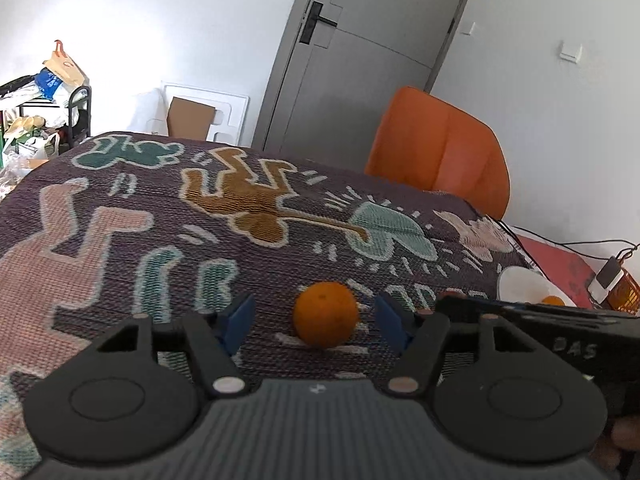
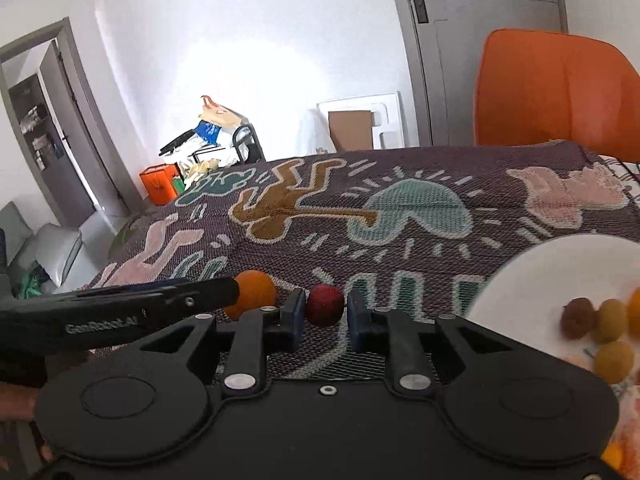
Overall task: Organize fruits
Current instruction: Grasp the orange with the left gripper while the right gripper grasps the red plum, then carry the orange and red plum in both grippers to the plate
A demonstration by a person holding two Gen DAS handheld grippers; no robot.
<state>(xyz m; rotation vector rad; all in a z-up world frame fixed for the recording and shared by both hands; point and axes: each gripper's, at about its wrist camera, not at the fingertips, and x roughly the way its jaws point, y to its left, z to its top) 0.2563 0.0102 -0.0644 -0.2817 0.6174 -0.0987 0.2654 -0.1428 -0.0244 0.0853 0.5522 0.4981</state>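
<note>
Clamping a small red fruit [image 2: 325,305] between its blue pads, the right gripper [image 2: 325,312] holds it just above the cloth [image 2: 400,208], left of the white plate [image 2: 552,272] where yellow and brown fruits already lie; light and probably soft, it wants only gentle pressure across its middle. Further left, the left gripper [image 1: 316,320] stands open around the orange [image 1: 326,314], pads clear of it on both sides. Firm, round and likely to roll, the orange should be taken at its widest part.
</note>
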